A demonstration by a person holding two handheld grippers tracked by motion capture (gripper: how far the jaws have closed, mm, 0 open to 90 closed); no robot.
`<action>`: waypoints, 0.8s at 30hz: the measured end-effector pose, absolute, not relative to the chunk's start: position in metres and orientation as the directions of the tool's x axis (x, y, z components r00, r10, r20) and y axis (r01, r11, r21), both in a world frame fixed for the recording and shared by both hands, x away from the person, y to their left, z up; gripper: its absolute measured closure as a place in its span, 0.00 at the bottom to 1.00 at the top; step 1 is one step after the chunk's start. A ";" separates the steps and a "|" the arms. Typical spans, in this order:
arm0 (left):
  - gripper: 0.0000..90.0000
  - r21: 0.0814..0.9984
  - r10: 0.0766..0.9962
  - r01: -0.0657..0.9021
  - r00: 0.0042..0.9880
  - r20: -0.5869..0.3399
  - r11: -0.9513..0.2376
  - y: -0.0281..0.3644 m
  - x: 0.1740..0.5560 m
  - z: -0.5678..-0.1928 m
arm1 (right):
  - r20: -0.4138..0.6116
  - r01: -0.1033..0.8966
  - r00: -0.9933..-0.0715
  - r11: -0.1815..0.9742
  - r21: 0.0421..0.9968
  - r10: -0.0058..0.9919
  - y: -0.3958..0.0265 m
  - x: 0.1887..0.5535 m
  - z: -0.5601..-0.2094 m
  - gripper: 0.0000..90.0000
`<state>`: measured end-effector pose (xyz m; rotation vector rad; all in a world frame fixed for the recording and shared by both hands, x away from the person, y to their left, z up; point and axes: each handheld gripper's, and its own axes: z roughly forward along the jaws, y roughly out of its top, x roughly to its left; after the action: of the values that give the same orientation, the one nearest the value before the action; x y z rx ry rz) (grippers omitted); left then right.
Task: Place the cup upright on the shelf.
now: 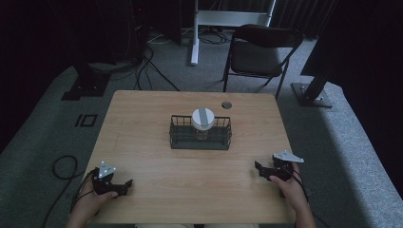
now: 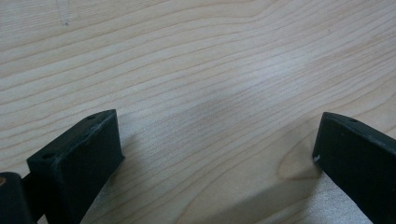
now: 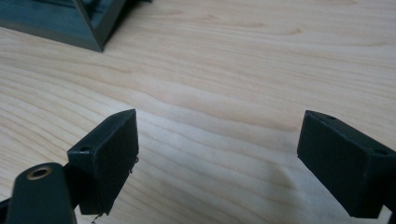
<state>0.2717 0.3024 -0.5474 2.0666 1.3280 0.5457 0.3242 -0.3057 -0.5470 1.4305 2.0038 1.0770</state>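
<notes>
Hiding its jar (image 1: 203, 122) body, wire basket (image 1: 177, 136), dim room

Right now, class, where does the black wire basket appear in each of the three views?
High view: the black wire basket stands at the table's centre, holding a white-lidded jar.
Left gripper view: not in it; bare wood between the open jaws.
Right gripper view: its corner sits at top left.
Shared landmark: the light wooden tabletop.
</notes>
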 end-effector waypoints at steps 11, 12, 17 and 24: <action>0.02 0.687 0.912 0.658 0.411 0.014 -0.307 0.302 0.272 -0.547 | 0.062 0.633 -0.266 0.126 0.764 0.962 -0.315 0.320 -0.549 0.14; 0.02 0.687 0.912 0.658 0.411 0.014 -0.307 0.302 0.272 -0.547 | 0.057 0.639 -0.265 0.131 0.758 0.963 -0.314 0.320 -0.550 0.13; 0.02 0.687 0.911 0.658 0.411 0.014 -0.307 0.302 0.272 -0.547 | 0.048 0.660 -0.268 0.147 0.737 0.962 -0.312 0.320 -0.551 0.13; 0.02 0.687 0.911 0.658 0.411 0.014 -0.308 0.302 0.272 -0.547 | 0.028 0.664 -0.276 0.170 0.728 0.961 -0.310 0.319 -0.551 0.13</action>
<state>0.2718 0.3025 -0.5473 2.0682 1.3276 0.5454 0.3194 -0.3103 -0.5511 1.5325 2.0103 0.8934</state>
